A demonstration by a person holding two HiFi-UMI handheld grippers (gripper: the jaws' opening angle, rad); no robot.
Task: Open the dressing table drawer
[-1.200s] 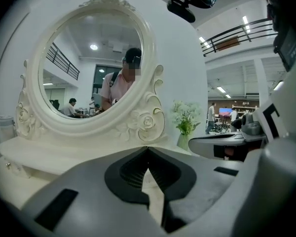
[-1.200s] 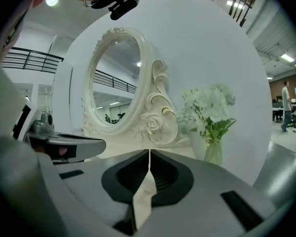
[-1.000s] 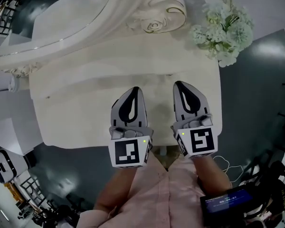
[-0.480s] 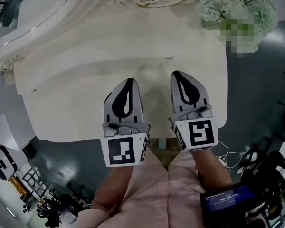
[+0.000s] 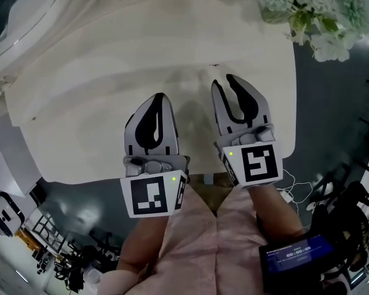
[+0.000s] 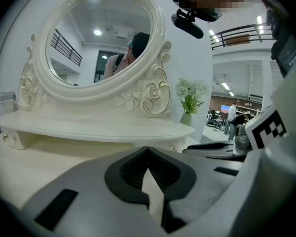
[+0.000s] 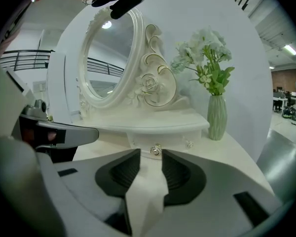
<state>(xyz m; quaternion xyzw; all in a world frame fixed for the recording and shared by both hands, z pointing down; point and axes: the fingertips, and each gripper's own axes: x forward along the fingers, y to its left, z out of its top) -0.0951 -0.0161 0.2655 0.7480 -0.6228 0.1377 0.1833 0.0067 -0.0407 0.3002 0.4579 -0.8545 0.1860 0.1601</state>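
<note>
The task had barely begun: the small drawer (image 7: 160,138) under the raised shelf (image 7: 153,124) at the back of the desk (image 5: 80,121) looked fully closed, and its knob (image 7: 156,150) was untouched. The right hand-held gripper (image 7: 150,154) pointed straight at that knob, its jaws opening with nothing between them yet, the knob lying just beyond the tips. The left hand-held gripper (image 6: 148,149) sat alongside with its jaws pressed together and empty. Reaching the knob, gripping it and pulling all seemed left to do. The bare desk top ahead gave a free run. The shelf overhung the drawer, so the approach probably had to stay low. The vase of flowers (image 7: 217,115) stood well off to the right, and the left hand-held gripper was near on the other side.
</note>
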